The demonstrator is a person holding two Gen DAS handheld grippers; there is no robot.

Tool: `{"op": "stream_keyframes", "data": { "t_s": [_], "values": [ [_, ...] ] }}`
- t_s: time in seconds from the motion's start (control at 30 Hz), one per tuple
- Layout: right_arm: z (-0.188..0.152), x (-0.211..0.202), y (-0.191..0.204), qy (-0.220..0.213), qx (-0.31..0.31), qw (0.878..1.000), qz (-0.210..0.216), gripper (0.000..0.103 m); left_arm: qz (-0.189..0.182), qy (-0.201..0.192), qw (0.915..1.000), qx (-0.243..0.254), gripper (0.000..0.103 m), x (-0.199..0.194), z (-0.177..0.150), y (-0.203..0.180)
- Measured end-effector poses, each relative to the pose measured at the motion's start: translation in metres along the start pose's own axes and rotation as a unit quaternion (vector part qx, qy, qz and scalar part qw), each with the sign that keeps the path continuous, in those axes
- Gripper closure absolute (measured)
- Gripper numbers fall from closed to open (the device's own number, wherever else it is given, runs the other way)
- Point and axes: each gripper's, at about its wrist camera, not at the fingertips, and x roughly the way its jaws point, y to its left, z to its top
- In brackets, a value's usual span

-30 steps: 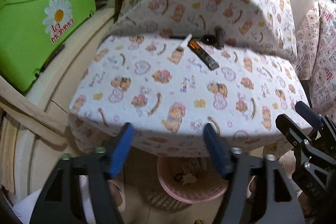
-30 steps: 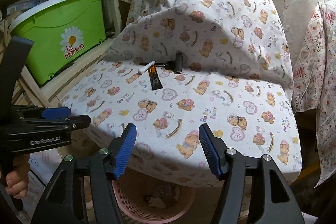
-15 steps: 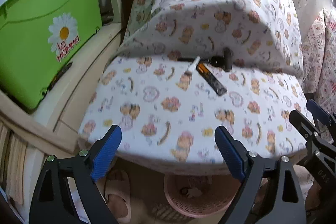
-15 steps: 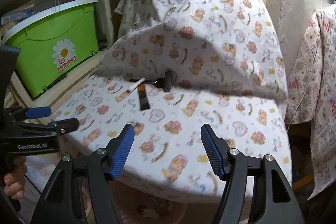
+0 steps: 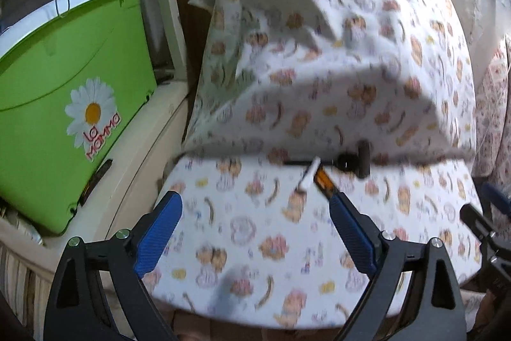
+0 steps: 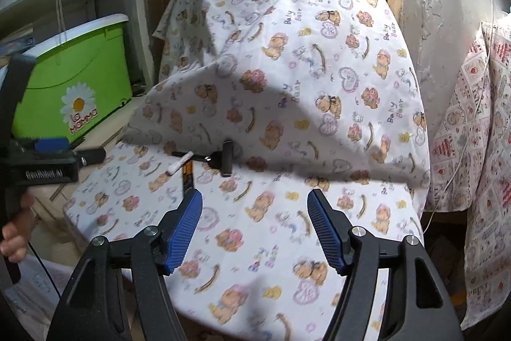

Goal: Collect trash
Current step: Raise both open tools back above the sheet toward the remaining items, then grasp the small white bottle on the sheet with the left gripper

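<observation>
My left tongs [image 5: 255,232] are opening wide and empty; my right tongs [image 6: 255,229] stand apart, empty. The white stick [image 5: 308,176] and the dark wrapper [image 5: 324,181] lie beyond both, just before the black tool [image 5: 362,158], so the pads can straddle them.

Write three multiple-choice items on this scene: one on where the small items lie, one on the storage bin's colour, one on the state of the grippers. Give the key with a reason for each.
1. Where do the white stick and the dark wrapper lie?
A. On the bear-print cloth, near its back fold
B. Inside the bin
C. Between the left gripper's pads

2. What colour is the storage bin with the daisy logo?
A. Blue
B. Green
C. Pink

3. How do the left gripper and right gripper stand?
A. Both clamped on trash
B. One holds a cloth corner
C. Both open, nothing between the pads

Key: 1 A, they rest on the cloth by a black tool. 2 B, its walls are bright green. 3 C, only cloth shows behind the gaps.
</observation>
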Motion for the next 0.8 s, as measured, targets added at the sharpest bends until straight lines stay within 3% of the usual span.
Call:
{"op": "stream_keyframes", "data": {
  "t_s": [0.3, 0.53, 0.67, 0.8],
  "values": [
    [0.010, 0.028, -0.013, 0.026, 0.023, 0.999, 0.004, 0.033, 0.000, 0.039, 0.9992, -0.006, 0.009, 0.039, 0.011, 0.016],
    [0.020, 0.043, -0.005, 0.023, 0.009, 1.000, 0.003, 0.032, -0.034, 0.066, 0.9969, -0.028, 0.025, 0.054, 0.020, 0.019],
    [0.025, 0.043, -0.015, 0.009, 0.053, 0.999, 0.006, 0.032, -0.038, 0.072, 0.9963, -0.029, 0.024, 0.056, 0.021, 0.016],
    [0.030, 0.058, -0.016, 0.032, 0.065, 0.997, 0.022, 0.032, -0.036, 0.067, 0.9969, -0.018, 0.024, 0.062, 0.024, 0.009]
  ]
}}
